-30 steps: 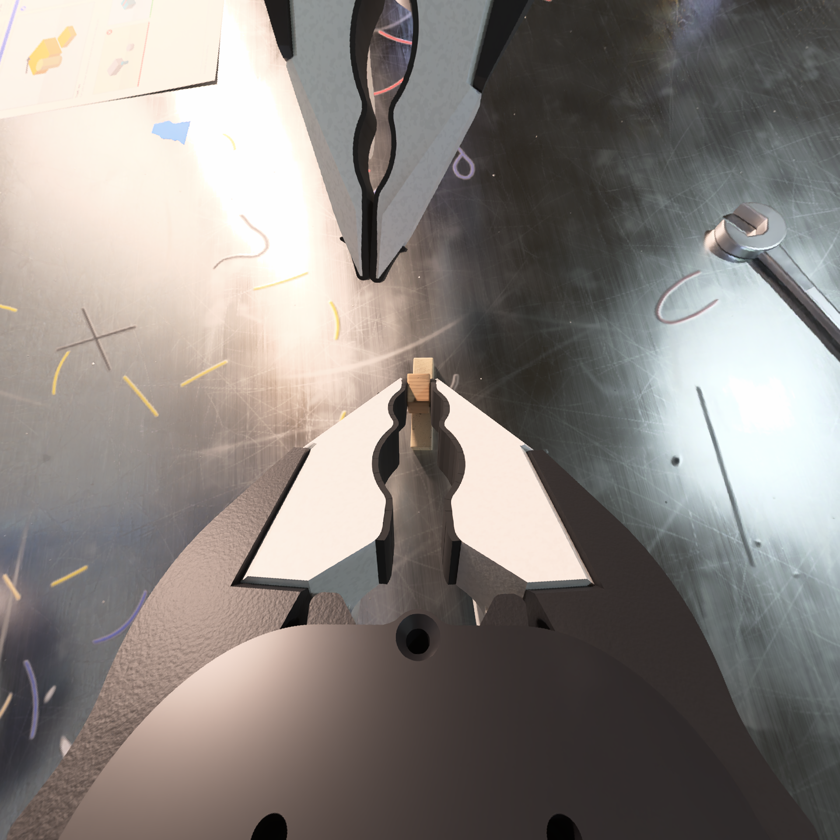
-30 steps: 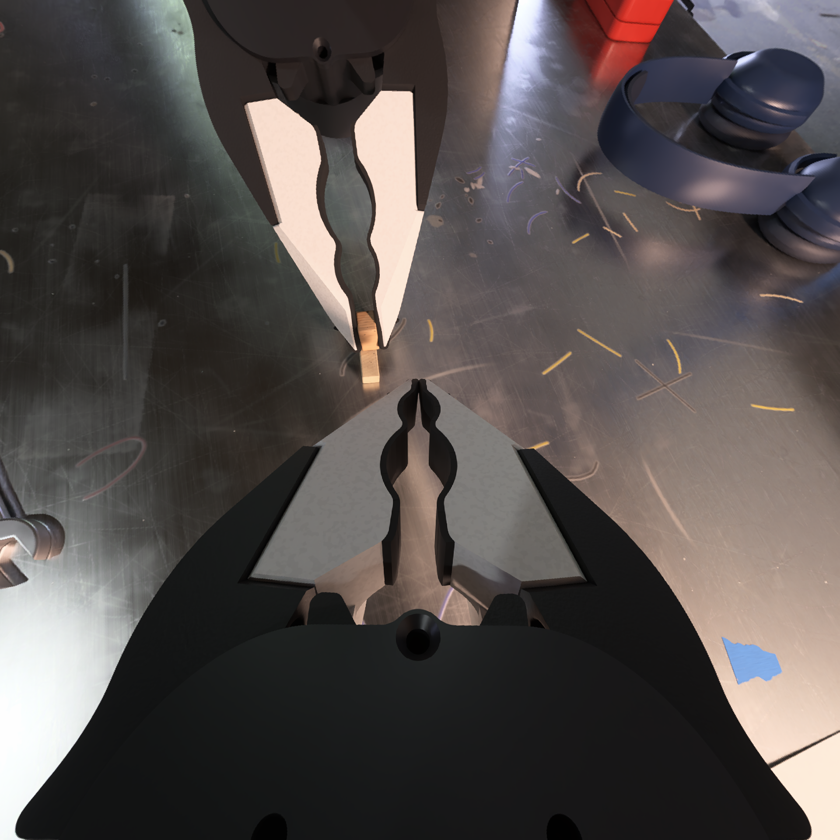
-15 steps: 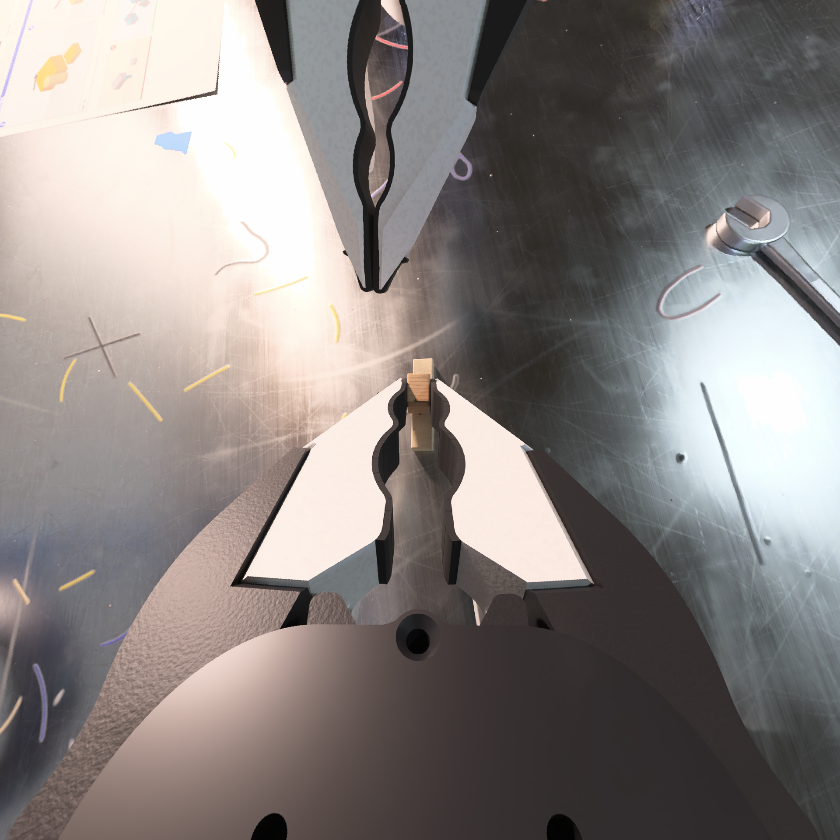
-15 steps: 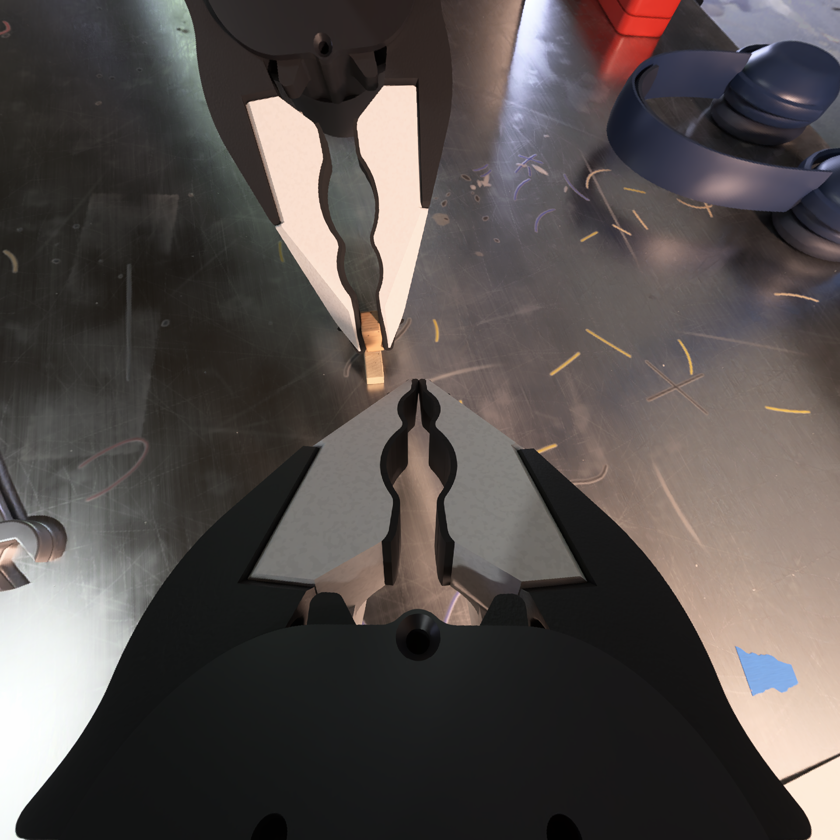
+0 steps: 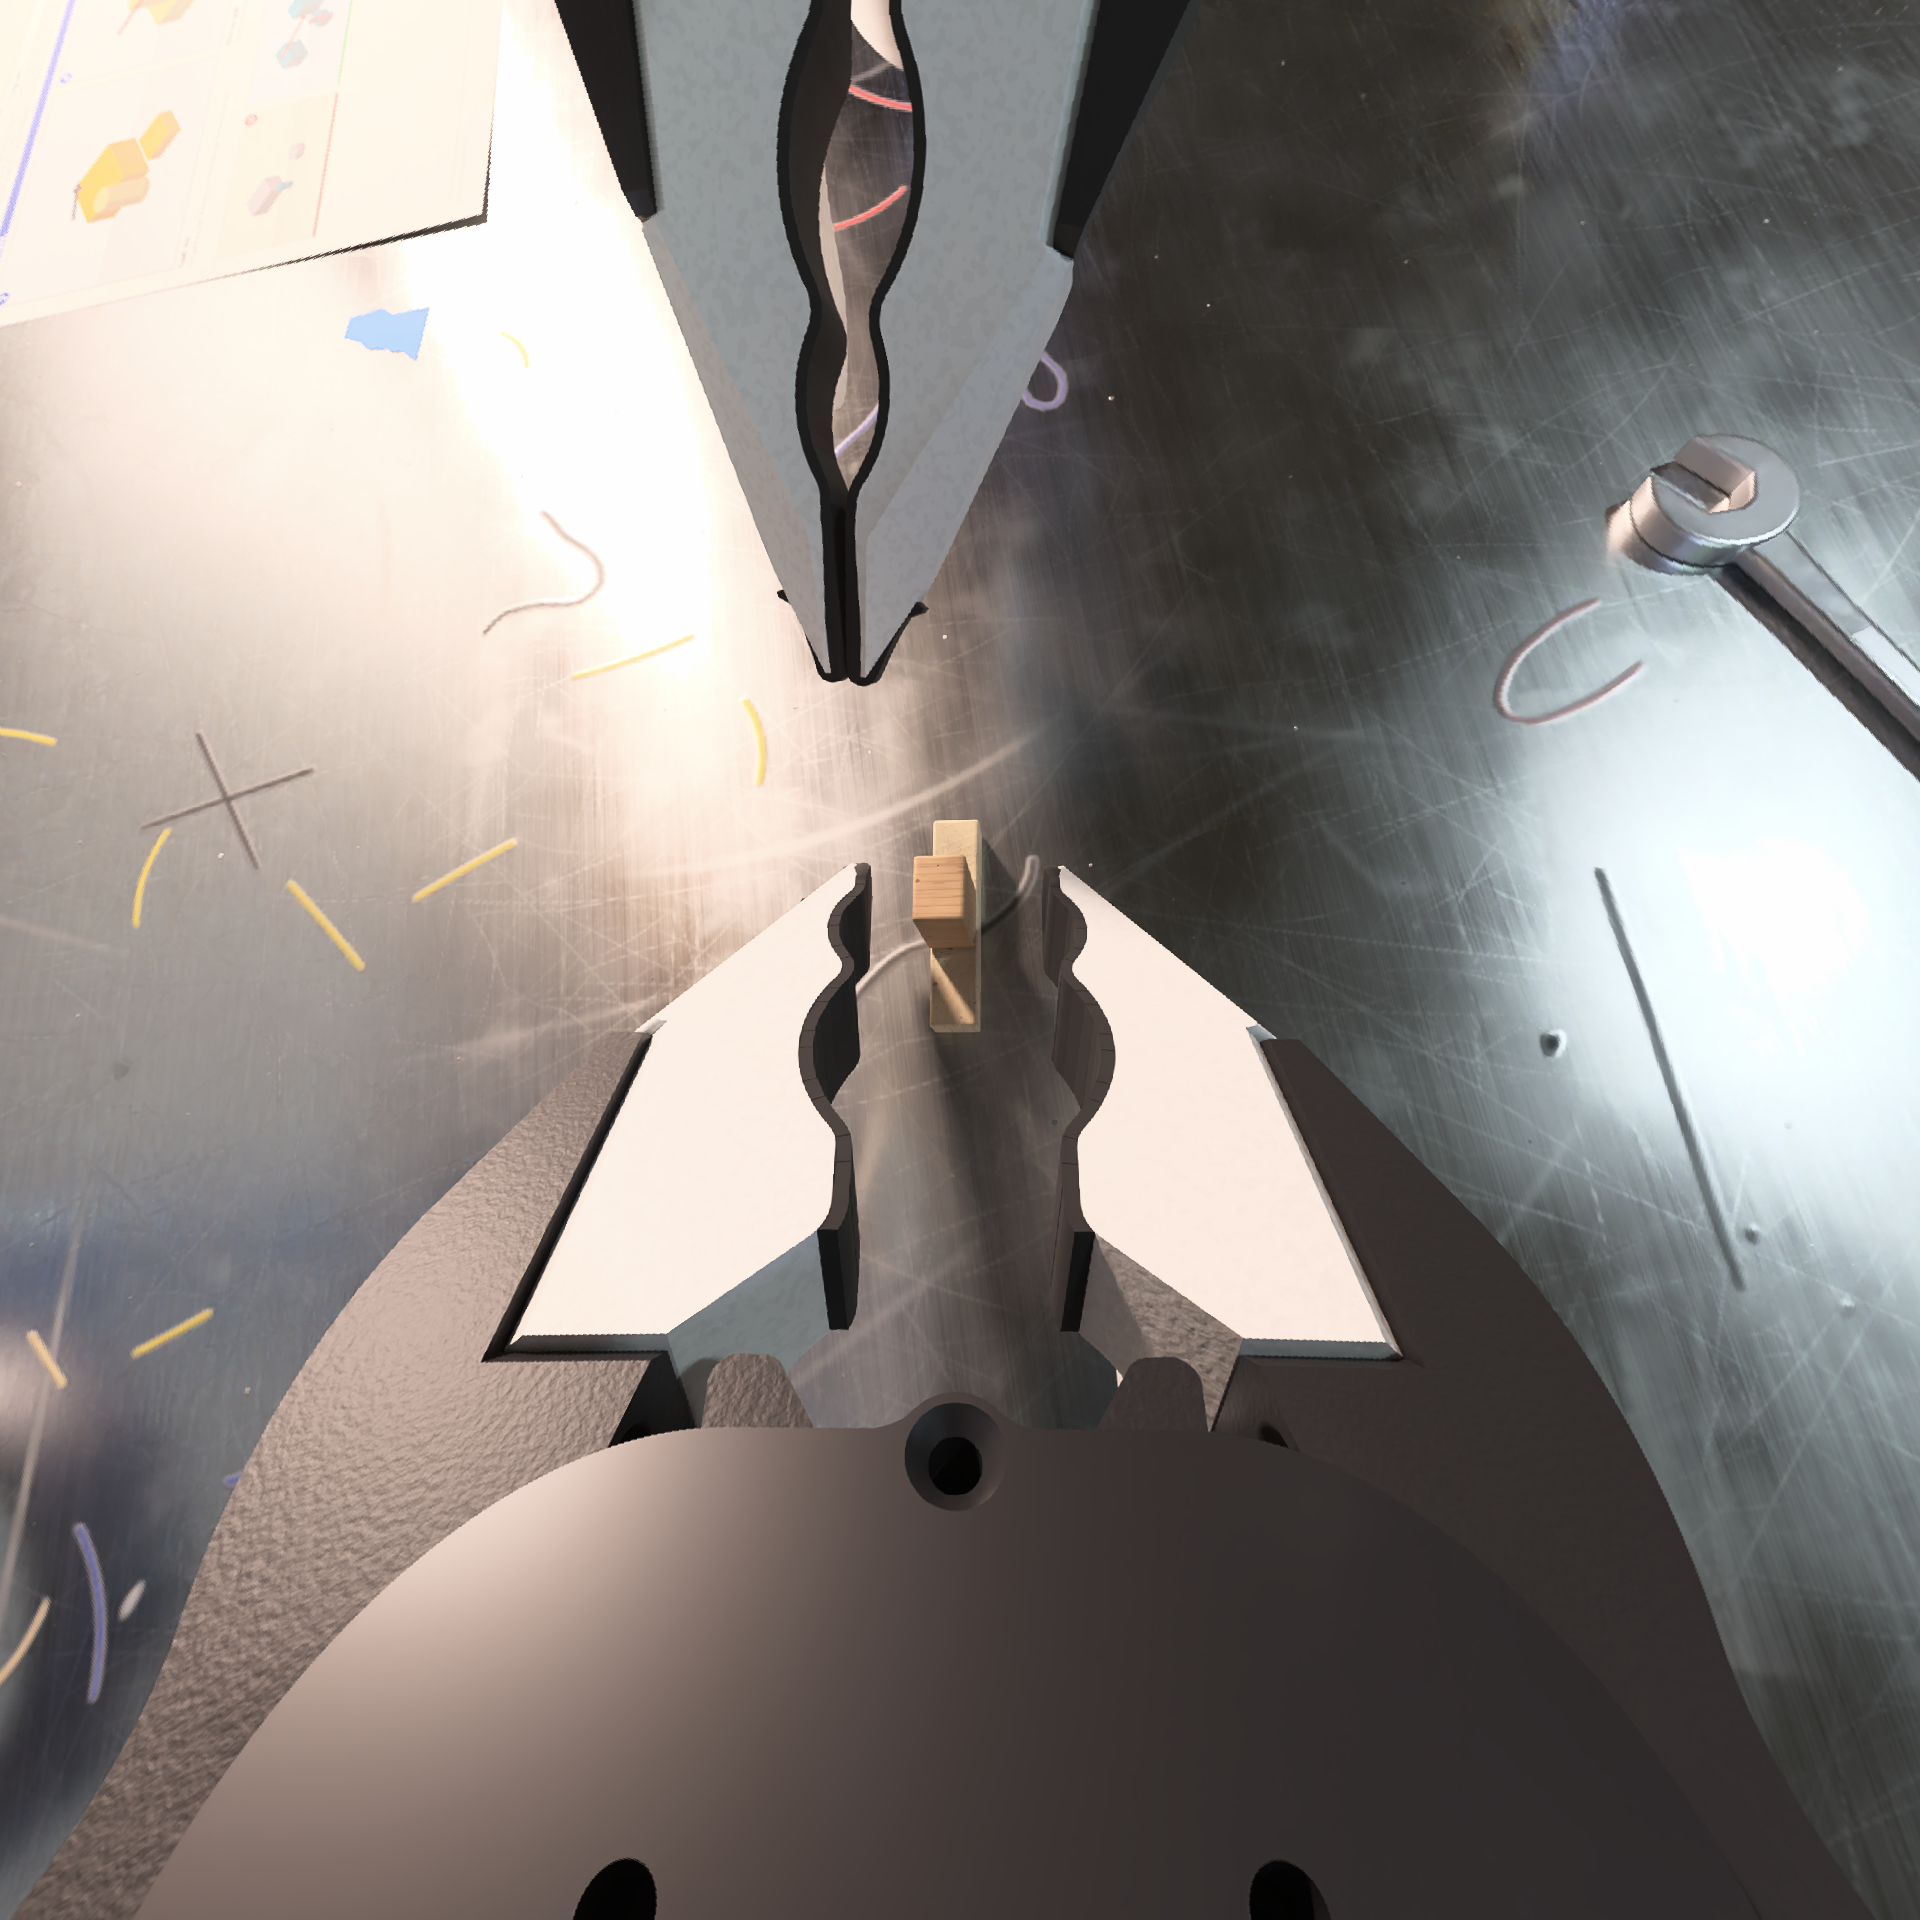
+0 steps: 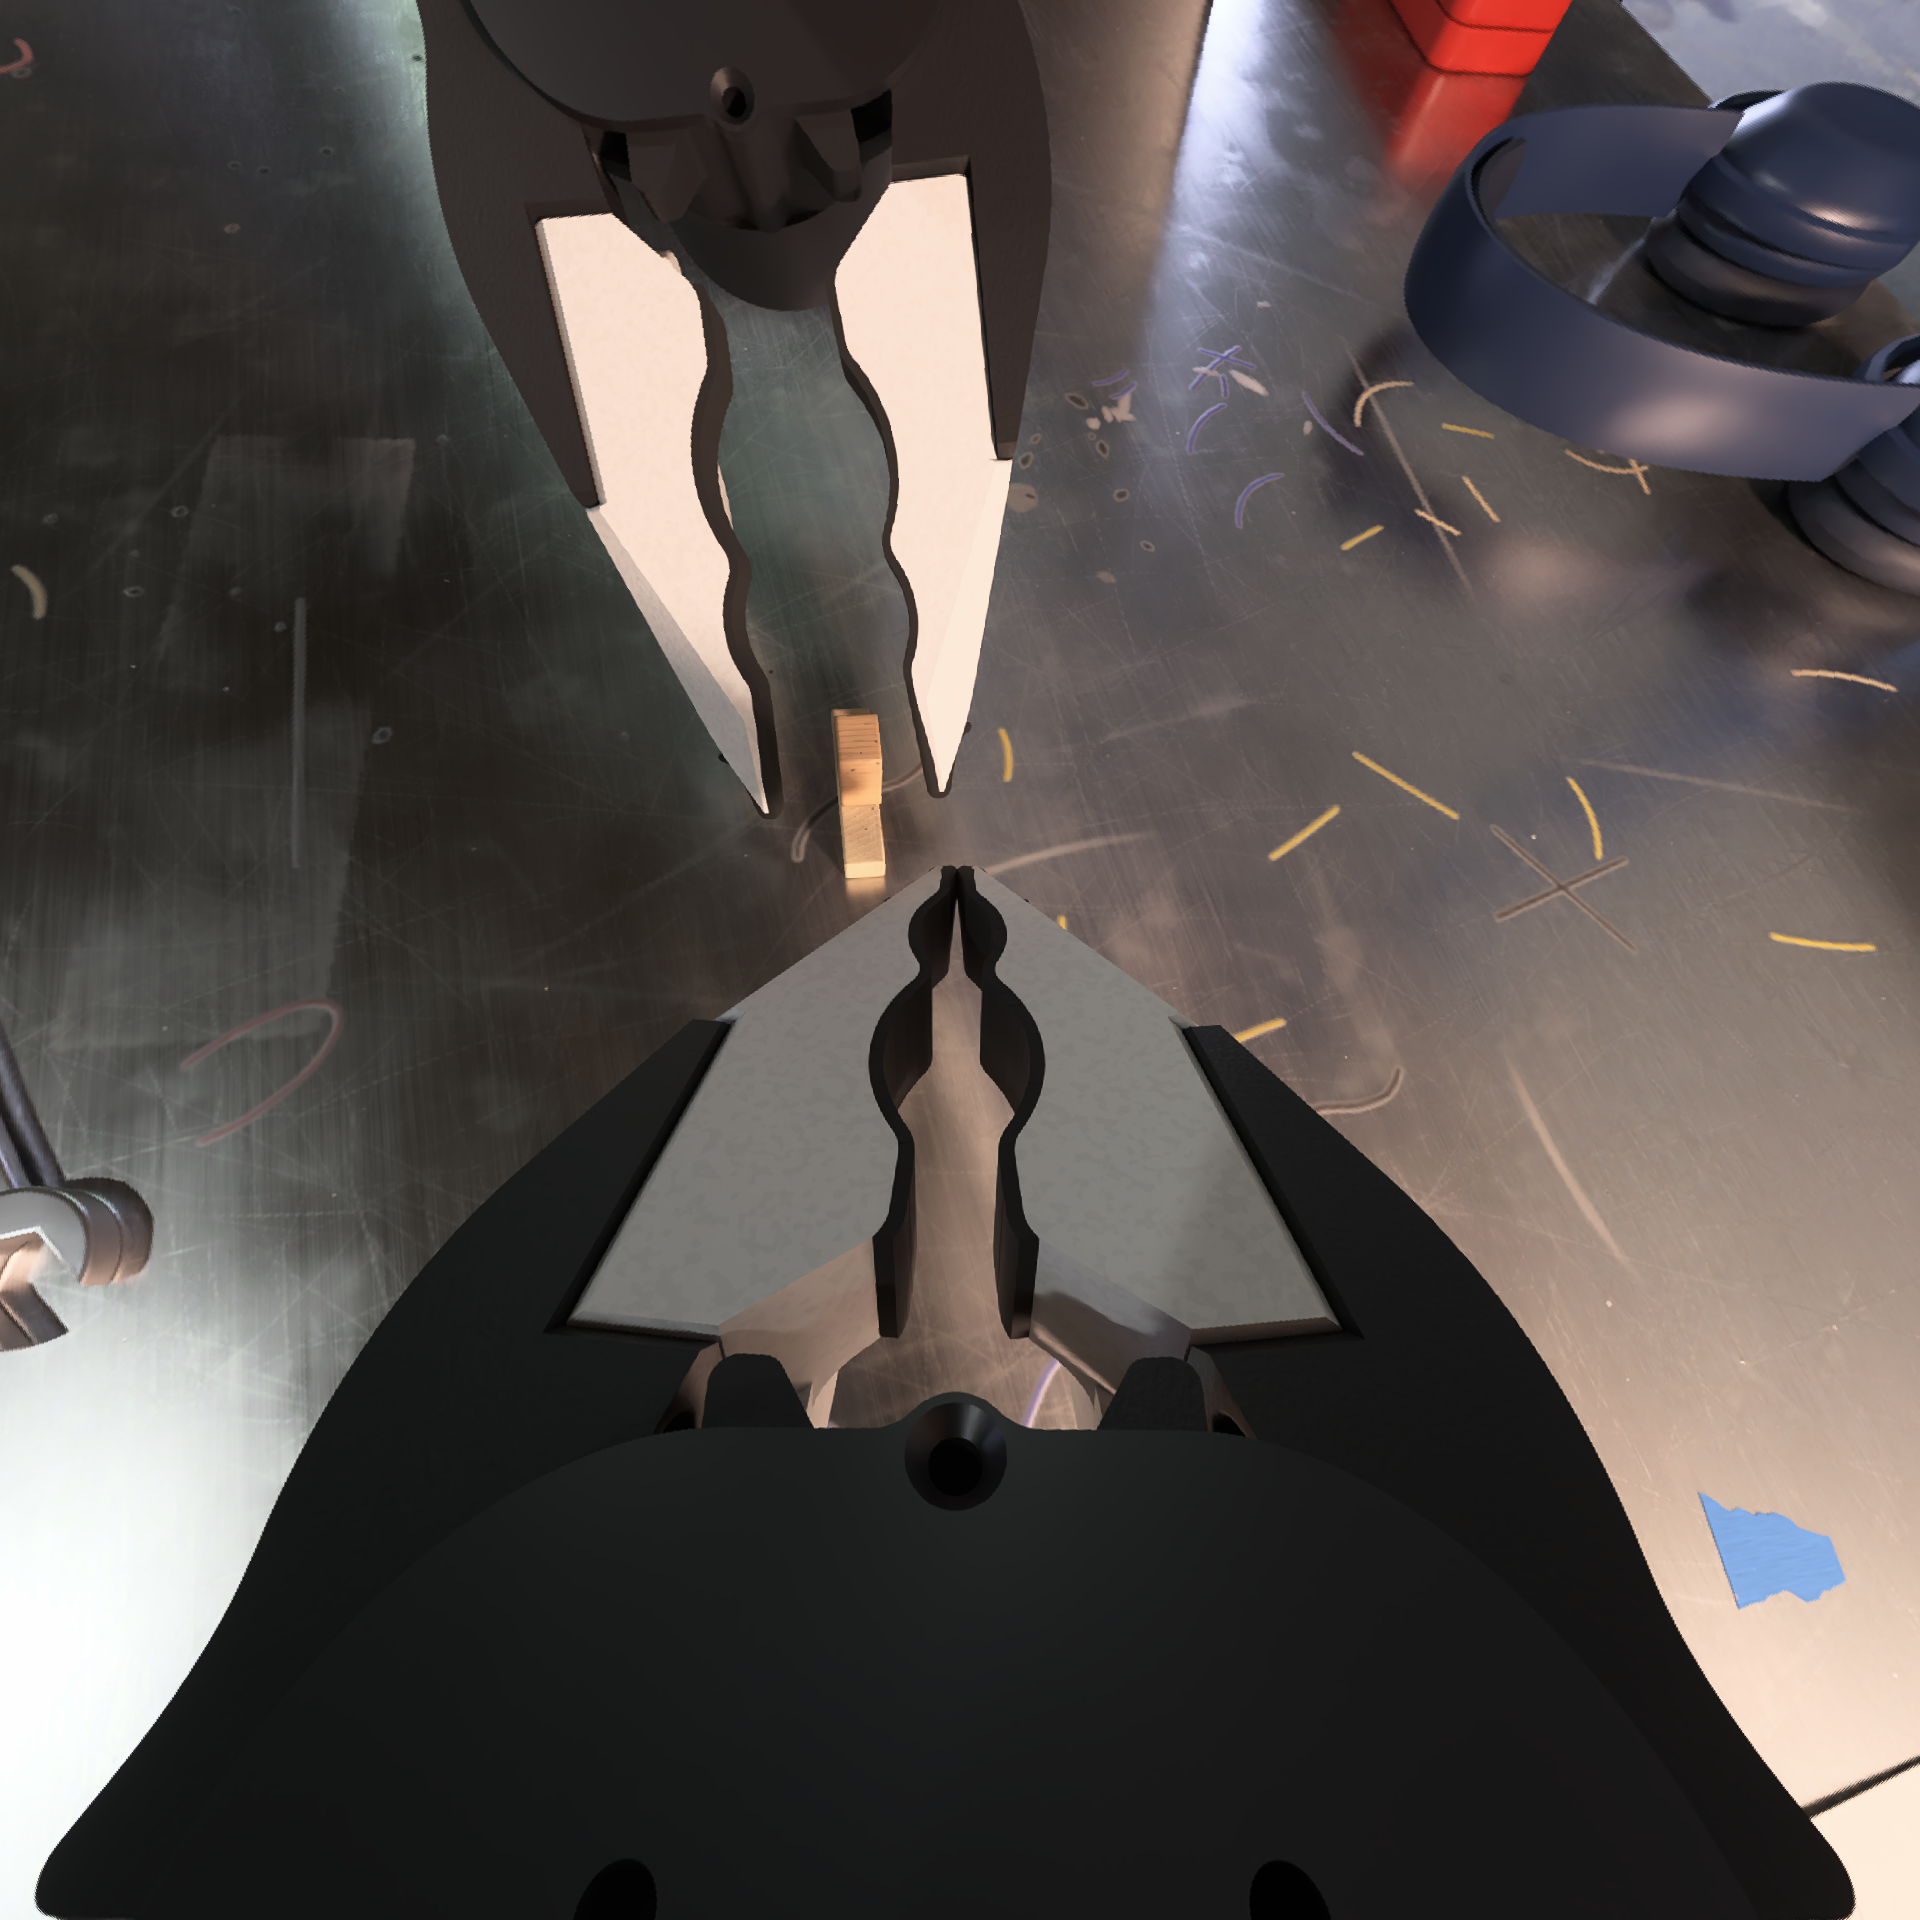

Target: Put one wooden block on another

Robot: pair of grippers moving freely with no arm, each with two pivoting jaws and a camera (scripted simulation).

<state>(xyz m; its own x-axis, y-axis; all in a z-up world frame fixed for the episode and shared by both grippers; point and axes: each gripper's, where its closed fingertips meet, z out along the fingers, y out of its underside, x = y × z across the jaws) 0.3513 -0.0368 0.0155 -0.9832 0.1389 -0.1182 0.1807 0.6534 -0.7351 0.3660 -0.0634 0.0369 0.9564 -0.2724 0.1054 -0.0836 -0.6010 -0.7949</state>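
Observation:
A small tan wooden block (image 5: 940,894) sits on top of a paler wooden block (image 5: 956,997) that lies on the scratched metal table. My left gripper (image 5: 958,878) is open, with a finger on each side of the stack and touching neither block. In the right wrist view the same stack shows as upper block (image 6: 857,750) on lower block (image 6: 863,844), between the left gripper's (image 6: 852,798) spread fingertips. My right gripper (image 6: 956,875) is shut and empty, just short of the stack. It also shows in the left wrist view (image 5: 852,673), facing me.
A steel wrench (image 5: 1704,509) lies at the right, and it also shows in the right wrist view (image 6: 62,1247). A printed sheet (image 5: 208,135) and a blue tape scrap (image 5: 390,330) lie far left. A red box (image 6: 1475,42) and dark blue ear muffs (image 6: 1714,291) stand beyond.
My left gripper has opened and let go of the small block, which stays on the lower block. The right gripper stays shut and has barely moved.

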